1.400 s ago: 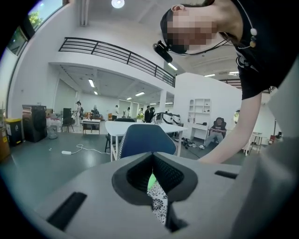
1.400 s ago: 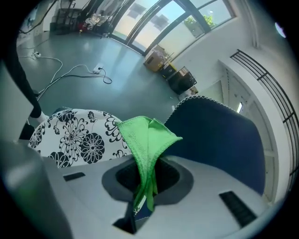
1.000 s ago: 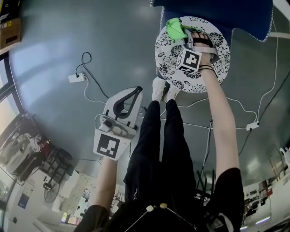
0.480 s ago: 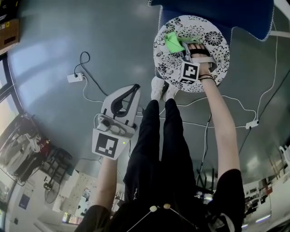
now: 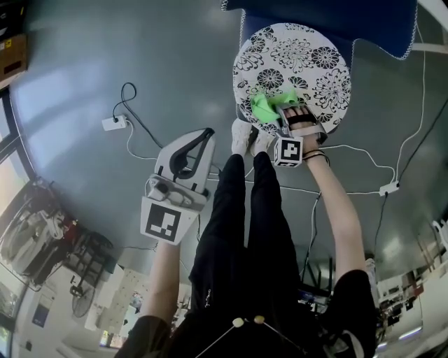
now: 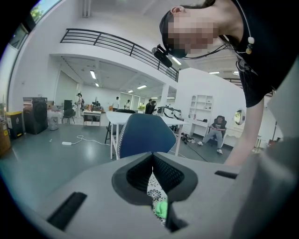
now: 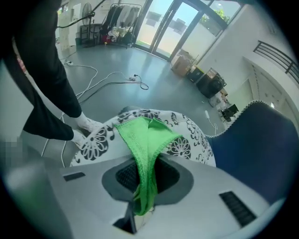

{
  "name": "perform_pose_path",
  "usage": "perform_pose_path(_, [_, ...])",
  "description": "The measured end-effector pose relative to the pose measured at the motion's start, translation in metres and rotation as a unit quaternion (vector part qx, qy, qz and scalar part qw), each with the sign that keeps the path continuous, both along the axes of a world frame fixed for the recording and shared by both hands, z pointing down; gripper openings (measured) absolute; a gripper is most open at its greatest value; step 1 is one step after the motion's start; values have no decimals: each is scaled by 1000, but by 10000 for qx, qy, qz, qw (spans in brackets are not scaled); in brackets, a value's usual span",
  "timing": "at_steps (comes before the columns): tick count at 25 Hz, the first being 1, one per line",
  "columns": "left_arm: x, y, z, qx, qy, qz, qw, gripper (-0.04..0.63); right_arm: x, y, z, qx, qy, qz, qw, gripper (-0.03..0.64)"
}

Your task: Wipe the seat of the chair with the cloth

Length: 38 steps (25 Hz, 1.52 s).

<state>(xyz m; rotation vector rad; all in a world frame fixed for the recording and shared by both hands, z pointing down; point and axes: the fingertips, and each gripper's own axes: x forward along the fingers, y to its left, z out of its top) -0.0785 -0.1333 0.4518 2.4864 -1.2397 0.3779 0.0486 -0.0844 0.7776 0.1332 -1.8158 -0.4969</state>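
The chair's round seat (image 5: 301, 56), white with a black flower print, stands before a blue backrest (image 5: 329, 17). A green cloth (image 5: 266, 105) lies spread on the seat's near left part, with my right gripper (image 5: 280, 115) shut on it. In the right gripper view the green cloth (image 7: 147, 140) runs between the jaws and fans out over the seat (image 7: 184, 140). My left gripper (image 5: 199, 143) hangs over the floor left of the chair, jaws closed with nothing between them. In the left gripper view the backrest (image 6: 147, 135) shows beyond the left gripper (image 6: 152, 175).
A power strip (image 5: 114, 123) and cables (image 5: 140, 119) lie on the grey floor left of the chair. White cables (image 5: 378, 168) trail on the right. The person's feet in white socks (image 5: 250, 138) stand at the seat's near edge. Tables and people are far off in the hall.
My right gripper has dragged the green cloth from the seat's far left part toward me, to the near edge. The left gripper has barely moved.
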Motion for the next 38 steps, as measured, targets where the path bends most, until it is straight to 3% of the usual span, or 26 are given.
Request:
perform_pose_path(13, [1, -3, -1, 41, 59, 111, 9999, 6, 0, 127, -4, -902, -104, -644, 9938, 52])
perform_pose_path(16, [2, -4, -3, 88, 63, 145, 9998, 6, -3, 134, -14, -933, -267, -728, 9926, 52])
perform_pose_path(19, [2, -9, -4, 160, 48, 150, 9997, 6, 3, 99, -31, -687, -368, -326, 9964, 52])
perform_pose_path(23, [6, -15, -8, 266, 51, 132, 9995, 8, 19, 11, -51, 142, -430, 278, 9986, 52])
perform_pose_path(30, [20, -21, -15, 342, 238, 277, 9987, 8, 72, -135, -61, 1222, -60, 1140, 9859, 52])
perform_pose_path(34, [25, -17, -18, 340, 351, 416, 9979, 8, 93, -189, -54, 1415, 318, 1193, 9822, 52])
perform_pose_path(38, [28, -15, -16, 278, 359, 498, 9977, 8, 115, -228, -42, 1300, 501, 1555, 9780, 52])
